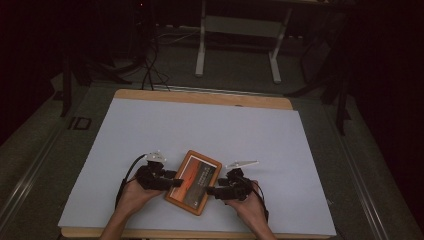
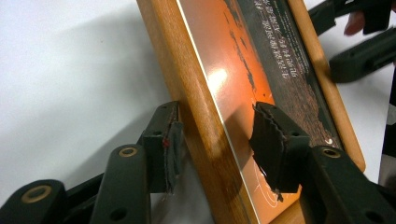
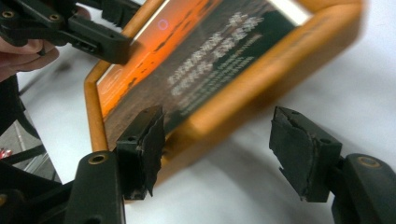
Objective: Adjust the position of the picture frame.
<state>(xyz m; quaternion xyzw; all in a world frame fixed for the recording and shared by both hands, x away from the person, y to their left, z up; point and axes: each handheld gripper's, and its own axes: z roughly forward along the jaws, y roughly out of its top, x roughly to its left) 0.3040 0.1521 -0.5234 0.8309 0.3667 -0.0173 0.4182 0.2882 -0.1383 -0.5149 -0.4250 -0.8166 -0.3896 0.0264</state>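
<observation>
A wooden picture frame with an orange and dark print lies tilted on the white sheet near the table's front edge. My left gripper reaches in from the frame's left side. In the left gripper view its jaws straddle the frame's wooden rail, one pad beside the outer edge and one over the glass, neither pressing. My right gripper comes in from the right. Its jaws stand wide around the frame's corner, and the right pad is well clear of the wood.
The white sheet covers a wooden table and is bare beyond the frame. Past the far edge, a white stand and cables sit on the dark floor. A person's hands hold both grippers at the front edge.
</observation>
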